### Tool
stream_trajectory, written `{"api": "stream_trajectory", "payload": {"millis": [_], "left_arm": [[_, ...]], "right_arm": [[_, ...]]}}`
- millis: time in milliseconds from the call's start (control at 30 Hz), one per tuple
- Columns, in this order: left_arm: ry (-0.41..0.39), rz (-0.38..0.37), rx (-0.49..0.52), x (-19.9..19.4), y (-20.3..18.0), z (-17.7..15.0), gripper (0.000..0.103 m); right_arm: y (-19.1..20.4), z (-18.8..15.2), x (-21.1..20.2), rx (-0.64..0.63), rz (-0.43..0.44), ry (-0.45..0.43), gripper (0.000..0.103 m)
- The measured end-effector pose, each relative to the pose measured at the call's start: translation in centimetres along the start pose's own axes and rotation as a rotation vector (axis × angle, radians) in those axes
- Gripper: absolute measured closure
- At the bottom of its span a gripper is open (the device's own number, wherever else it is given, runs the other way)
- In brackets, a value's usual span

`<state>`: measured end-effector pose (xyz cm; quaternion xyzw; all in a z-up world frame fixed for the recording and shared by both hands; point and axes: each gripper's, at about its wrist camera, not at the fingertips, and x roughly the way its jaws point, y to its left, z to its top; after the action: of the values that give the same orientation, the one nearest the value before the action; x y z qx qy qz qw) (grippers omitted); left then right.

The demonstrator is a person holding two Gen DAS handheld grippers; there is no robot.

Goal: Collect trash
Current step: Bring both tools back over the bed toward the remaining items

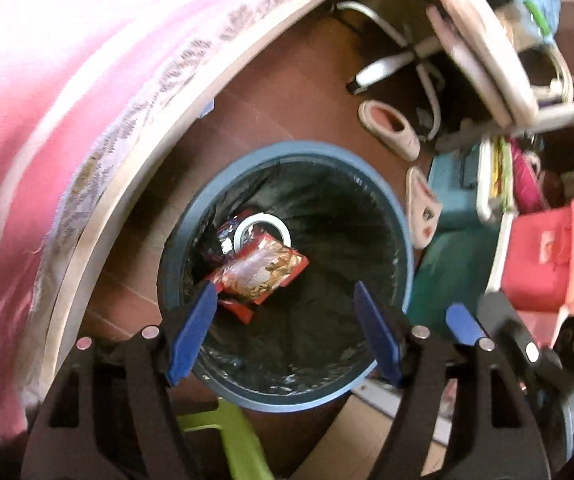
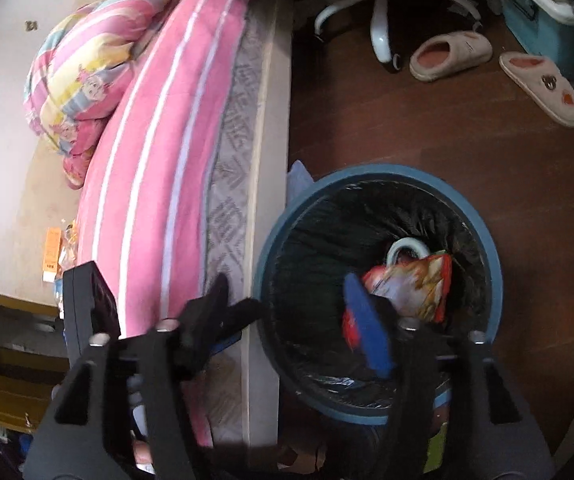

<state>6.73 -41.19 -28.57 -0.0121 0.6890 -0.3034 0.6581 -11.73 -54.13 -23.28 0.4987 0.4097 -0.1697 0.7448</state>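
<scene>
Tongs, left (image 1: 283, 320): jaws apart, empty, poised over the bin (image 1: 401, 216). Tongs, right (image 2: 299, 320): jaws apart, empty, straddling the bin's left rim beside the bed (image 2: 159, 152).
Trash: snack wrapper (image 1: 261, 268) and tape ring (image 1: 262, 227) lie at the bin's bottom on the black liner (image 1: 327, 240).
Handling, judged: the drop looks complete; lift both tongs straight up clear of the rim, avoiding the liner, then look for remaining litter.

The left gripper (image 1: 283, 328) has black plastic arms with triangular cutouts, silver round pins at the joints and blue pads (image 1: 189, 334). The right gripper (image 2: 291, 320) shows the same black frame, silver pins and blue pad (image 2: 367, 328).
</scene>
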Motion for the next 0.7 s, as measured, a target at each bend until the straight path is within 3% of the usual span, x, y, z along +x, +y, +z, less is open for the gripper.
{"api": "stream_trajectory", "payload": {"millis": [100, 267, 400, 533, 700], "left_arm": [[-0.033, -0.025, -0.051, -1.8, 0.5, -0.1, 0.028], [-0.131, -0.130, -0.182, -6.6, 1.5, -0.3, 0.021], [-0.258, -0.234, -0.260, -12.3, 2.9, -1.5, 0.016], [-0.377, -0.322, -0.307, -18.1, 4.9, -2.9, 0.015], [-0.497, -0.380, -0.300, -25.1, 7.5, -4.9, 0.014]], "right_arm": [[1.7, -0.1, -1.4, -0.033, 0.017, -0.025, 0.019], [5.3, 0.0, -4.3, -0.071, 0.082, -0.057, 0.017], [10.1, -0.4, -7.3, -0.155, 0.155, -0.094, 0.014], [15.9, -1.5, -9.8, -0.266, 0.223, -0.112, 0.013], [22.7, -3.9, -11.6, -0.366, 0.309, -0.124, 0.010]]}}
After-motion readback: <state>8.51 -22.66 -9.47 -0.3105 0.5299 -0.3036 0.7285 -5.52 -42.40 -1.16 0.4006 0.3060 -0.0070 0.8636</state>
